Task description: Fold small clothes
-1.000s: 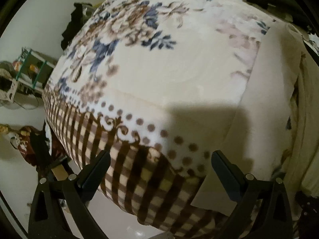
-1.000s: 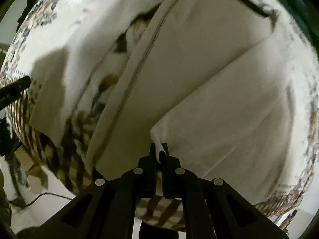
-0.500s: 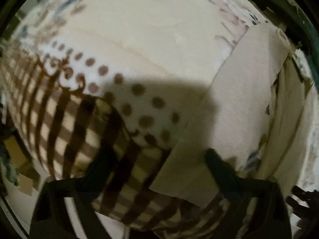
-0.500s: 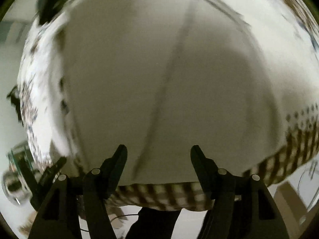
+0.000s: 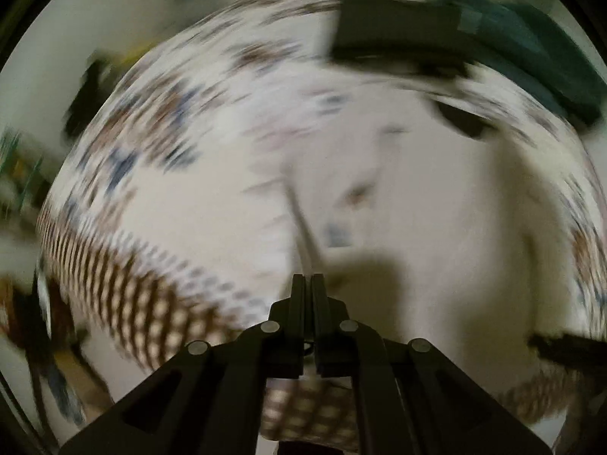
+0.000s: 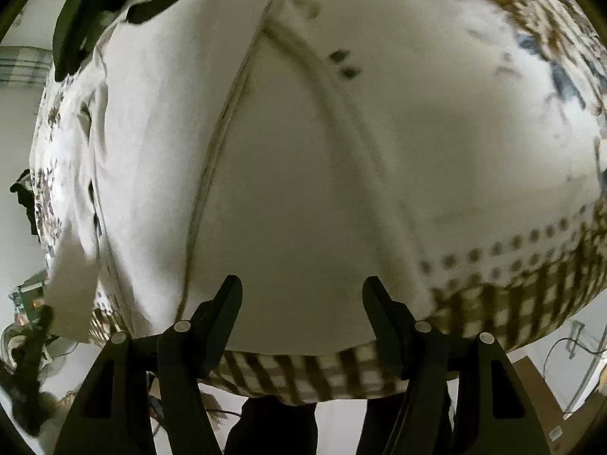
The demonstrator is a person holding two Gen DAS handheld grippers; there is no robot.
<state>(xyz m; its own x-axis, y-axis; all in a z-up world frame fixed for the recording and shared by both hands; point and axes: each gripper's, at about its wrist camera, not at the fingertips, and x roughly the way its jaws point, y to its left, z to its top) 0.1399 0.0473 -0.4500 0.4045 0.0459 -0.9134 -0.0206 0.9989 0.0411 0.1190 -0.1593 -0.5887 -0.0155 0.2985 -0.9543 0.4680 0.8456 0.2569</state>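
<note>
The left gripper (image 5: 307, 278) is pinched tight on a fold of the white garment (image 5: 436, 204). The right gripper (image 6: 302, 290) hangs wide above the garment at the blanket's (image 6: 504, 303) checked edge.

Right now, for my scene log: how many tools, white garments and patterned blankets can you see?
White garment: 1
Patterned blanket: 1
Tools: 2 (left tool shut on the white garment, right tool open)
Total: 4

motion blur smears the left wrist view, so the floral blanket (image 5: 159, 159) is indistinct.
</note>
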